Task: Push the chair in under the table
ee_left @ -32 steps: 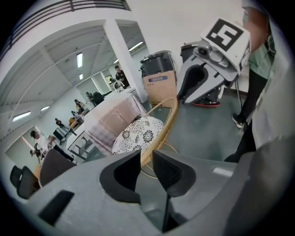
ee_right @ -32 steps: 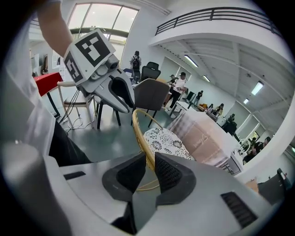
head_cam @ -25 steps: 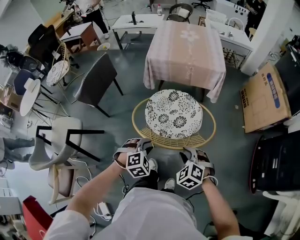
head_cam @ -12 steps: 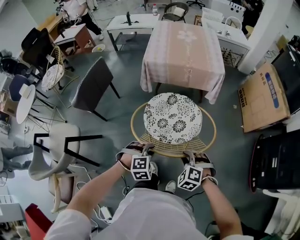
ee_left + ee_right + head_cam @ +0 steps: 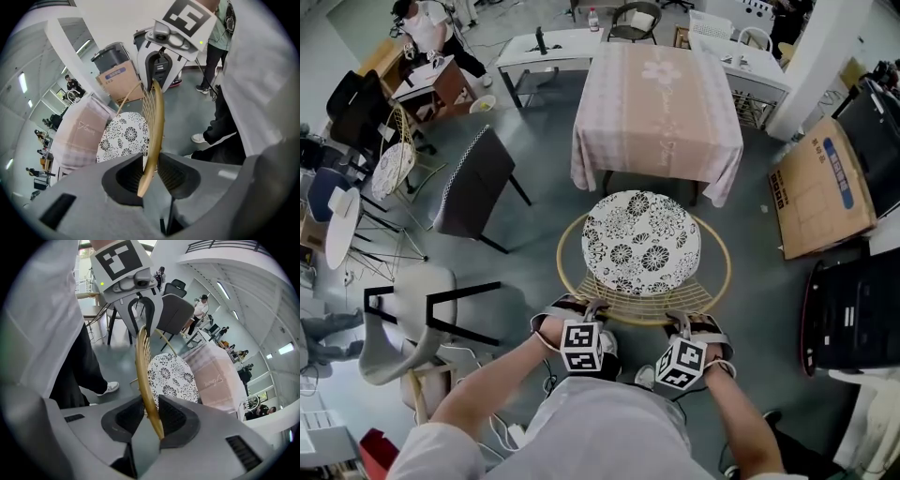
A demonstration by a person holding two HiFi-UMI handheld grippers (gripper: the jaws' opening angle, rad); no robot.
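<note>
Square table [image 5: 656,103], pink checked cloth: top centre of head view.
Round golden rattan chair [image 5: 639,298]: on grey floor just short of table, seat clear of hanging cloth edge, not under it.
Black-and-white floral cushion [image 5: 642,242]: fills seat.
Curved rattan back rim [image 5: 642,322]: side nearest person.
Left gripper [image 5: 151,165]: jaws closing, pads pressing rim between them.
Right gripper [image 5: 151,411]: same, further right on rim.

The right gripper [image 5: 151,416] has its jaws closing on the chair rim [image 5: 142,364], which runs toward twelve o'clock; the flowered cushion [image 5: 171,376] lies just beyond.
</note>
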